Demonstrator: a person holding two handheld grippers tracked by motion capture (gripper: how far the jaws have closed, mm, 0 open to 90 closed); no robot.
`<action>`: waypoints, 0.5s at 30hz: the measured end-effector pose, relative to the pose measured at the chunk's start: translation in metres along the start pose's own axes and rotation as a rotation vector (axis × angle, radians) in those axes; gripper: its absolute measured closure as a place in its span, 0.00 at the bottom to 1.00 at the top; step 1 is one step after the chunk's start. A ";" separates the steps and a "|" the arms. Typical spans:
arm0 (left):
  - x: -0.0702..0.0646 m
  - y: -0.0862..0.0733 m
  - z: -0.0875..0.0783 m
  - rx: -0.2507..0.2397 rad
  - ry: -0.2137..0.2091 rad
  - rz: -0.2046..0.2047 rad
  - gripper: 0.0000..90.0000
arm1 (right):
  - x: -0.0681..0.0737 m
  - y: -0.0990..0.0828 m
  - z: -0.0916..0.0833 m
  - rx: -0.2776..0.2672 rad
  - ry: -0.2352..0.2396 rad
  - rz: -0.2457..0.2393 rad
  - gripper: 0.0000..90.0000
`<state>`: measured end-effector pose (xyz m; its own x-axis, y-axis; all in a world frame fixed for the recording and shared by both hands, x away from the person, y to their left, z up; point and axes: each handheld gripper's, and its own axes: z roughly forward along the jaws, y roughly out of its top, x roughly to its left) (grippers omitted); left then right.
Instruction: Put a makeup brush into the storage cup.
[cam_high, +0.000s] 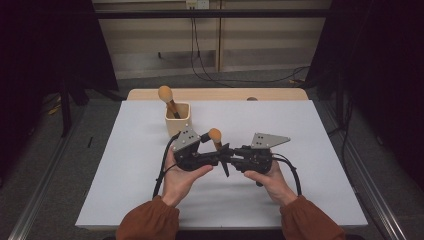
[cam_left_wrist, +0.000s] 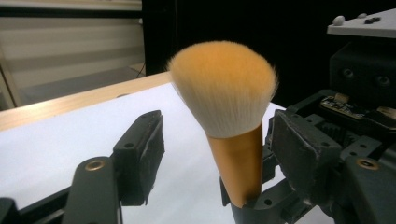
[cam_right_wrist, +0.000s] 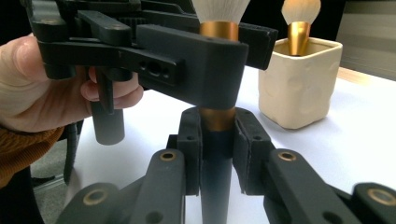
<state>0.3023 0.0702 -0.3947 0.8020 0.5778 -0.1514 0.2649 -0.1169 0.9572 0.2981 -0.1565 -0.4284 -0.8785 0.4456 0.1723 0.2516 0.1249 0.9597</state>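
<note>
The right gripper (cam_right_wrist: 217, 154) is clamped on the makeup brush (cam_left_wrist: 229, 116), its pads pinching the handle where black meets the gold ferrule, brush upright; the left gripper (cam_left_wrist: 215, 154) stands half-closed around the same ferrule higher up, one pad close against the gold, the other clearly apart from it, so it does not yet grip. The step in hand looks like a handover from right to left, and doing it well means bringing the left pads squarely onto the ferrule below the bristles, never on the hairs, and letting the right go only once the left holds firm; the brush should stay vertical throughout. The pair hangs above the middle of the white counter (cam_high: 310, 150), nearer its near edge; the cream cup (cam_high: 178, 119) with a second brush (cam_high: 166, 96) stands toward the far edge. The left gripper view shows the gap beside the ferrule; the right gripper view shows its own clamp; the high view places the cup.
</note>
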 end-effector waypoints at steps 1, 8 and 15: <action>0.000 0.000 0.000 0.000 -0.002 -0.010 0.41 | 0.000 0.000 0.000 0.000 0.000 0.001 0.83; 0.001 -0.002 0.002 0.001 -0.008 -0.043 0.54 | 0.000 0.000 0.000 -0.008 -0.007 0.001 0.83; -0.001 -0.002 0.001 -0.002 -0.042 -0.042 0.65 | 0.000 0.000 0.001 -0.009 -0.013 -0.001 0.83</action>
<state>0.3019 0.0691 -0.3971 0.8118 0.5481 -0.2016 0.2976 -0.0913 0.9503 0.2983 -0.1560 -0.4288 -0.8735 0.4567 0.1686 0.2470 0.1173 0.9619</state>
